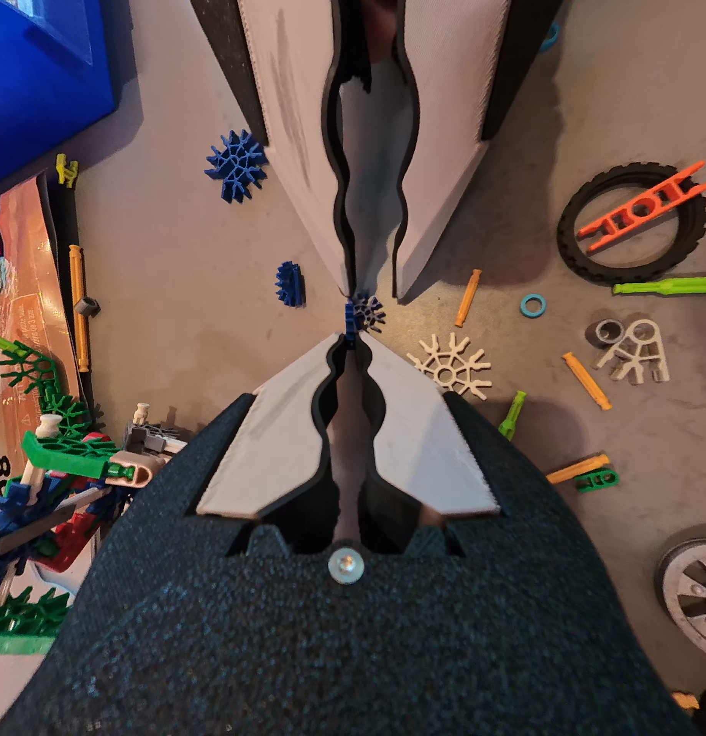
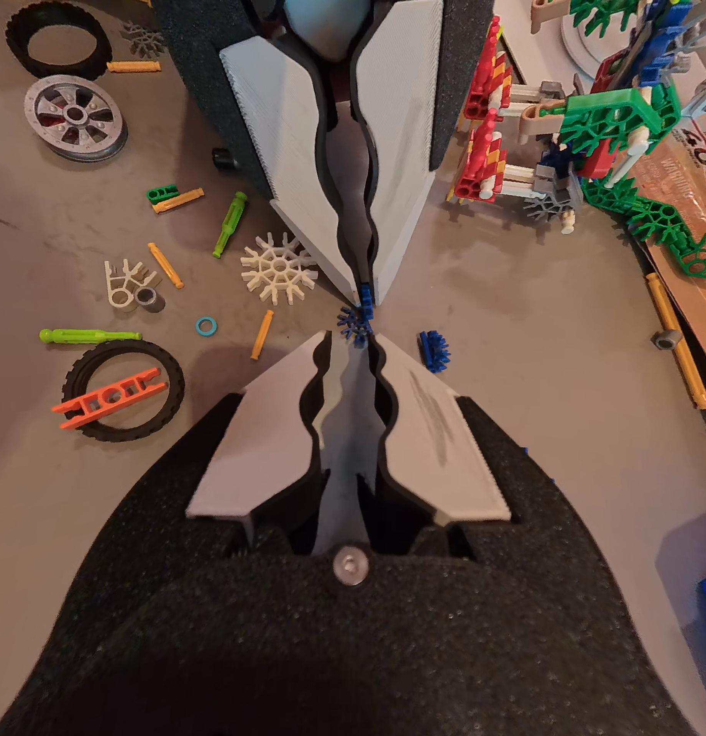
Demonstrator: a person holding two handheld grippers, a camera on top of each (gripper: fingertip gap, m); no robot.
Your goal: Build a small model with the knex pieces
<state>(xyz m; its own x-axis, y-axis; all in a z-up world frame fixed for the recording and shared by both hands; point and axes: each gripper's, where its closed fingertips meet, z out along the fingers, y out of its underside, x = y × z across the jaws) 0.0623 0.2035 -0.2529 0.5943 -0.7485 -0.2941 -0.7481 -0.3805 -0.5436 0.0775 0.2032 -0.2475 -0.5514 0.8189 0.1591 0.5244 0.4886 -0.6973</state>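
Centrally, the left gripper (image 1: 350, 336) is closed tight on a small blue connector (image 1: 350, 323), which touches a dark blue star piece (image 2: 355, 325) between the slightly parted tips of the right gripper (image 2: 352, 336) (actual grip not discernible), above the grey table (image 1: 184, 278).

A grey tabletop (image 2: 502, 318) carries scattered rods, connectors, tyres, and a box.

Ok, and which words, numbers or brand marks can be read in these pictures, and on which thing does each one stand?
Printed cardboard box, by the toy model: large numerals and lines of small print, partly legible, partly blurred; I do not copy writing.
Loose connectors, rods, tyres: none visible.
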